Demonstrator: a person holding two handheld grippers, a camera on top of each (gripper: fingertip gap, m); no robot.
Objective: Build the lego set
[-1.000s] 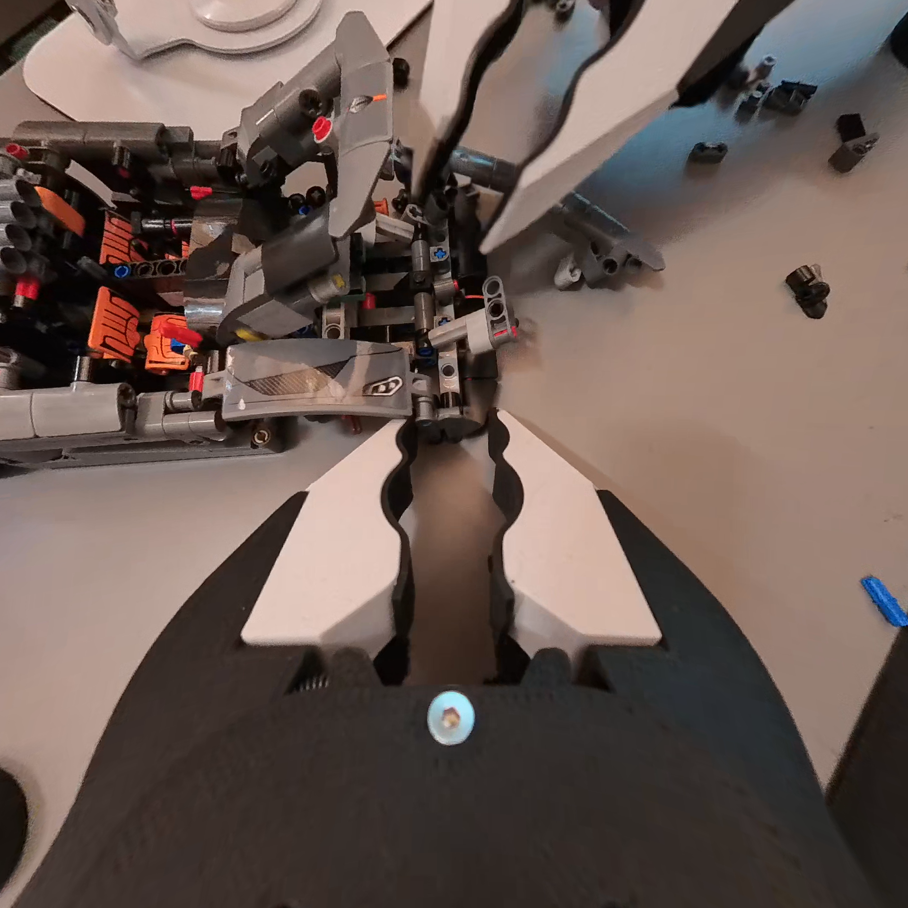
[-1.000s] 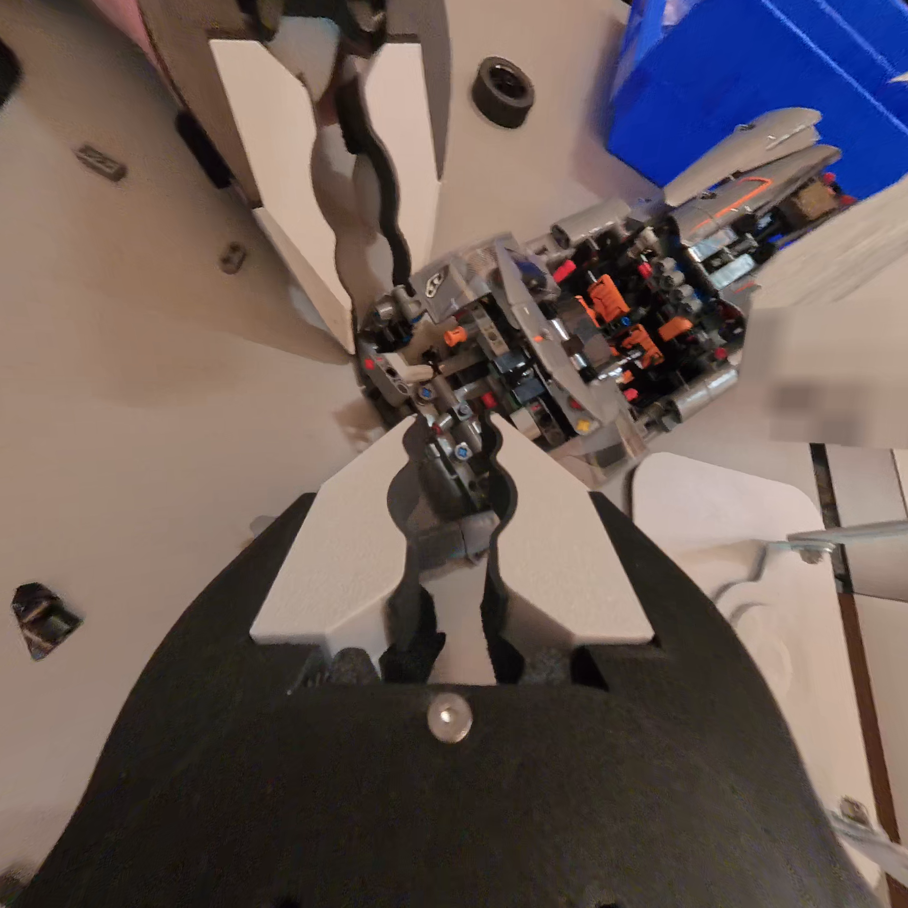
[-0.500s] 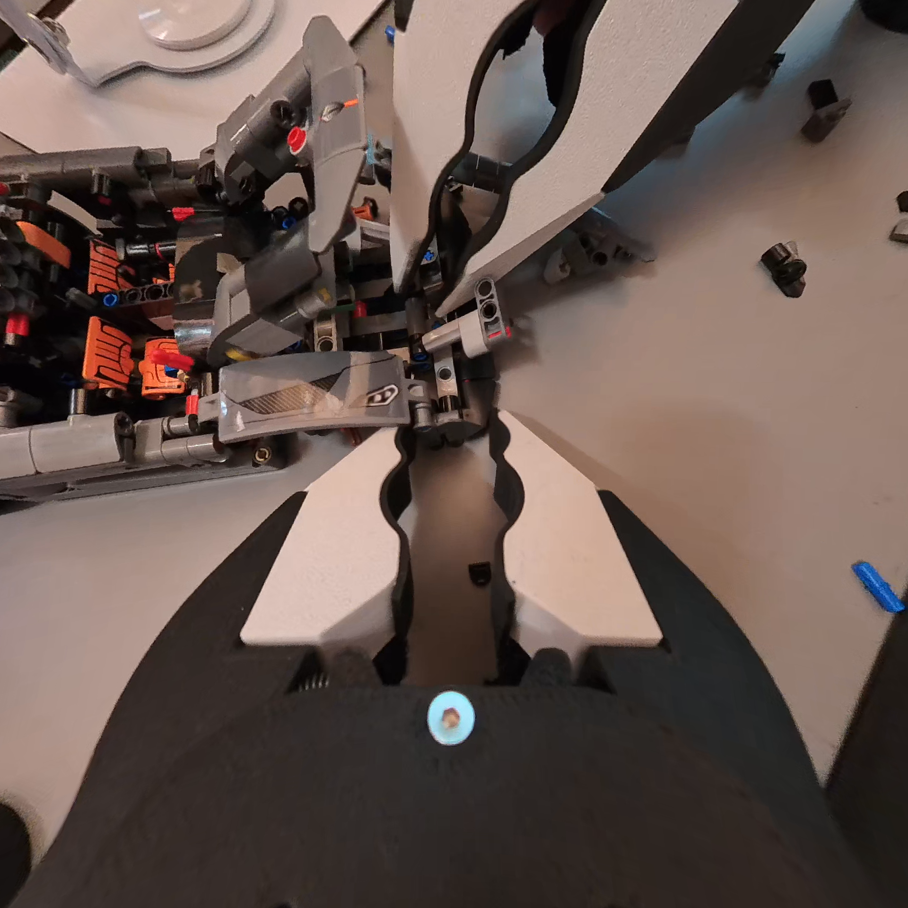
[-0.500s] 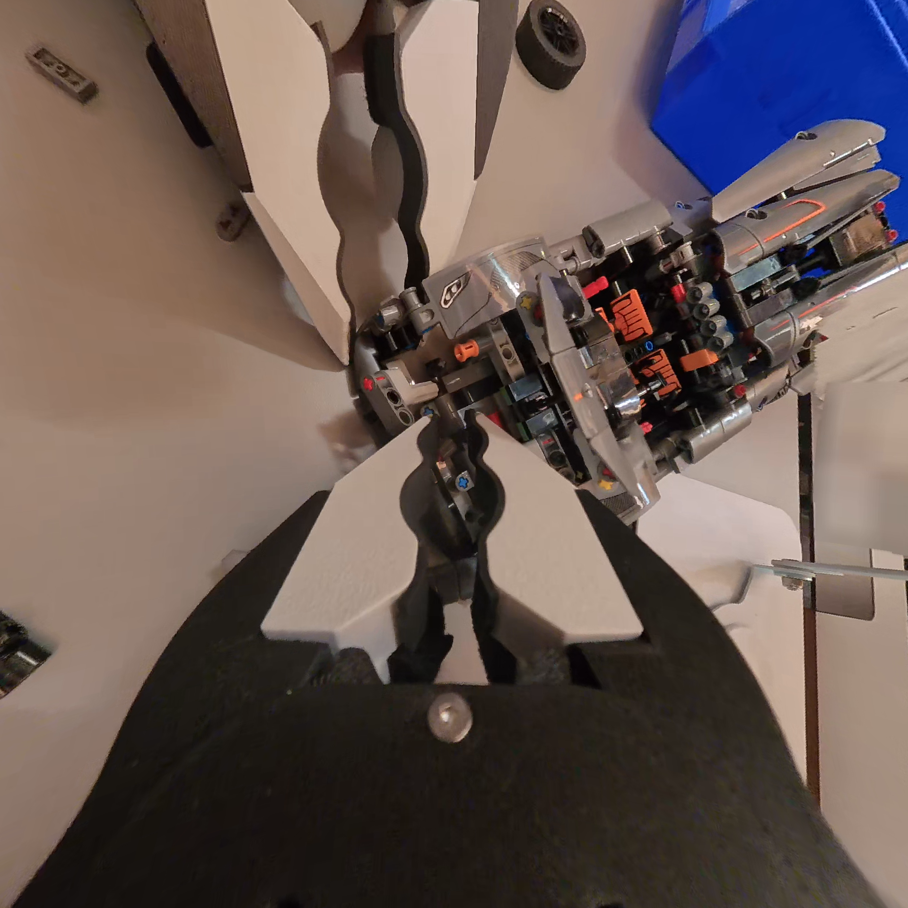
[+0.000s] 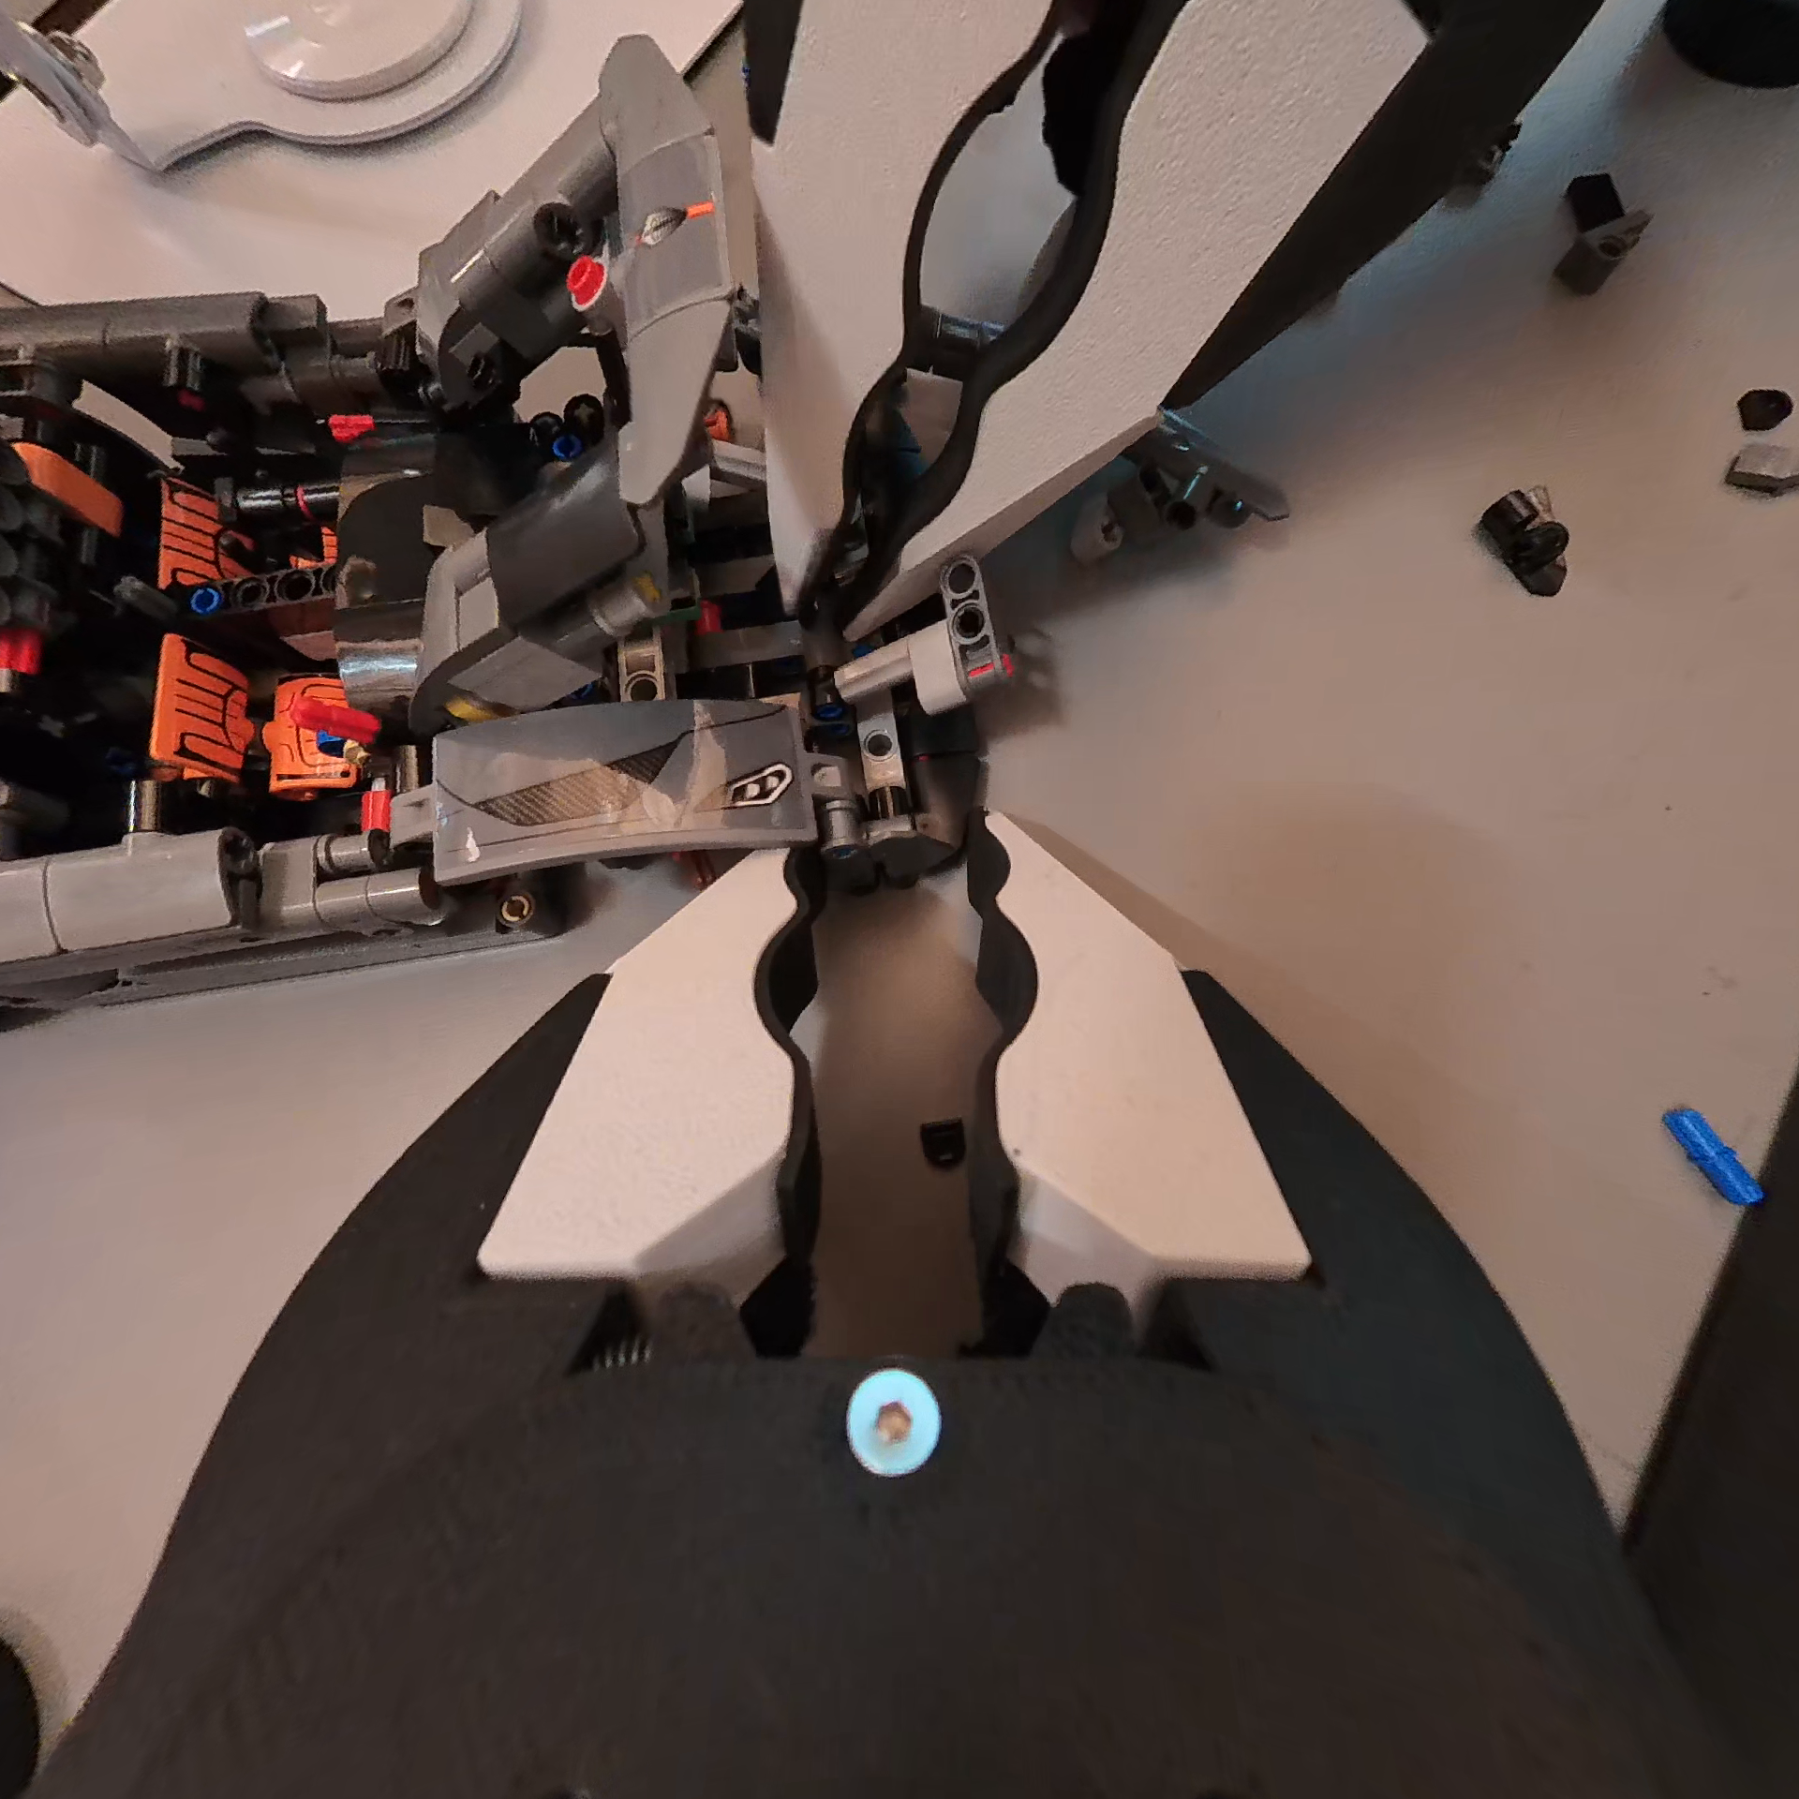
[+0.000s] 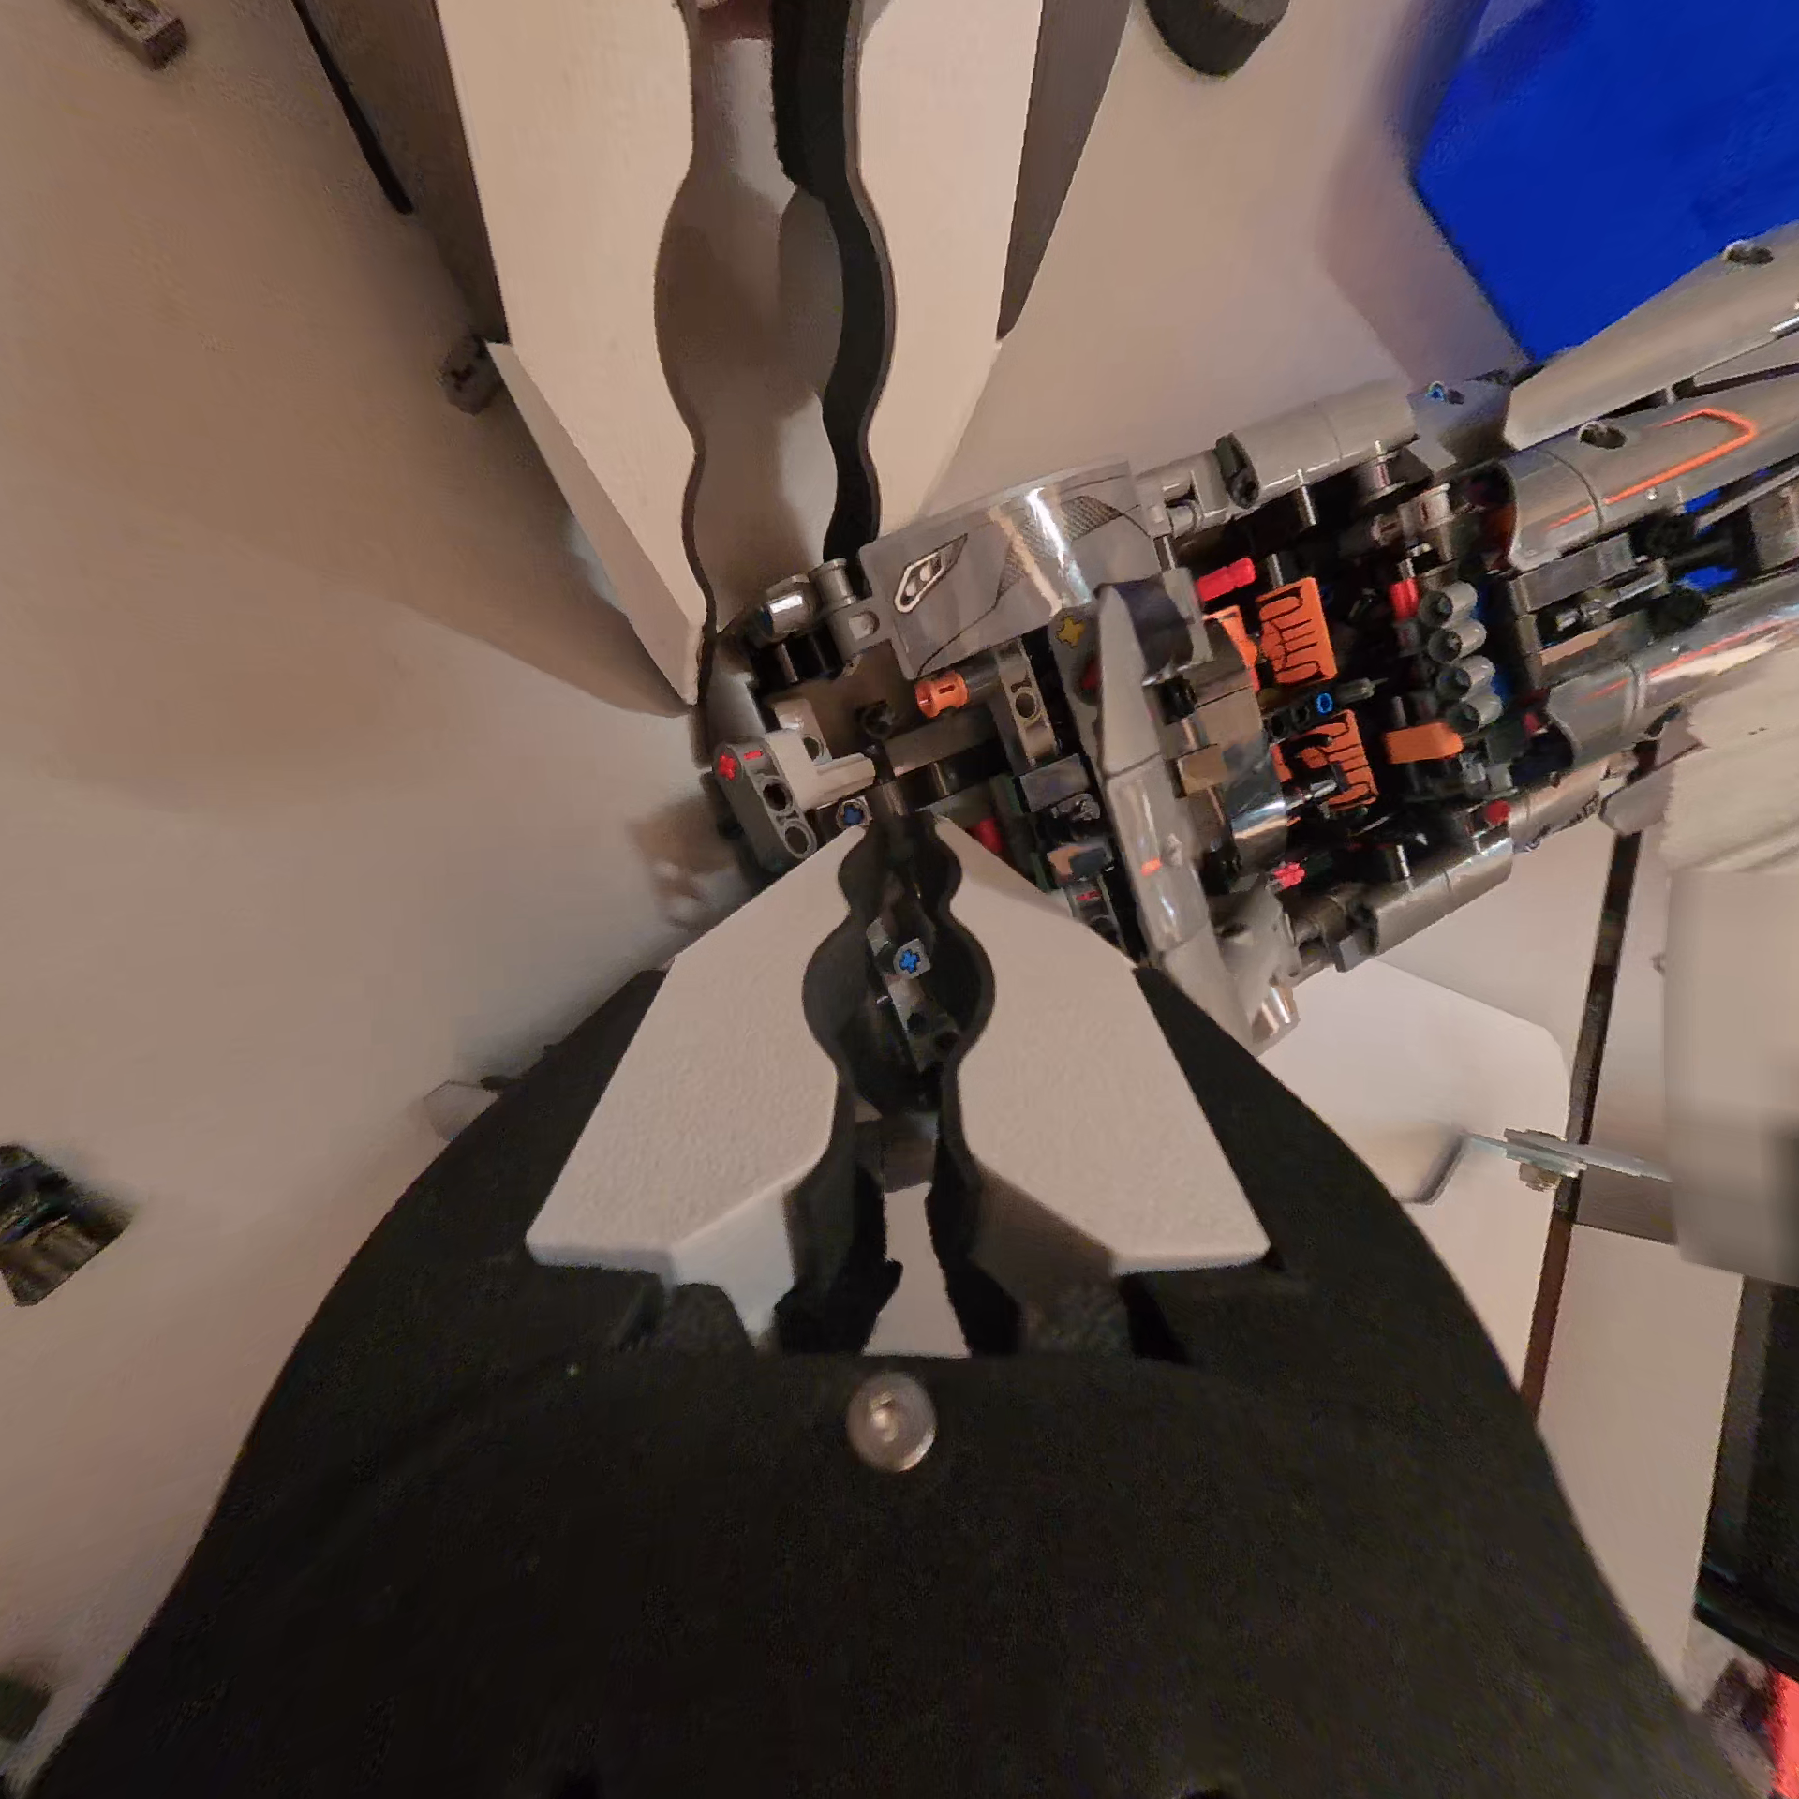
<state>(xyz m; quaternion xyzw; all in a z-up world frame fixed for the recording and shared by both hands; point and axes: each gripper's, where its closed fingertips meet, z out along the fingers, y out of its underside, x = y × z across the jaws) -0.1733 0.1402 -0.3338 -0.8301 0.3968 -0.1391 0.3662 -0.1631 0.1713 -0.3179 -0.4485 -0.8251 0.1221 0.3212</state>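
A grey, black and orange Lego Technic model point(image 5: 623, 779) lies on the white table; it also shows in the right wrist view point(image 6: 1022, 584). My left gripper point(image 5: 891, 847) has its fingertips on either side of the model's dark front end and holds it. My right gripper point(image 6: 900, 832) is shut on a dark beam point(image 6: 905, 973) at the same end, beside a light grey connector point(image 6: 769, 779). In the left wrist view the right gripper point(image 5: 827, 604) comes down from above onto the model. In the right wrist view the left gripper point(image 6: 774, 623) comes in from the top.
Loose pieces lie right of the model: a black connector point(image 5: 1523, 540), a blue pin point(image 5: 1713, 1168), grey bits point(image 5: 1168, 496) and a small black piece point(image 5: 942, 1139) under my left fingers. A white stand point(image 5: 292, 78) is behind. A blue bin point(image 6: 1606, 146) is beyond the model. The tips of one gripper are about 4 cm away from the tips of the other.
The right gripper has moved farther over the model's end and closed tighter on the dark beam. The model shows larger and closer in the right wrist view. The left grip is unchanged.
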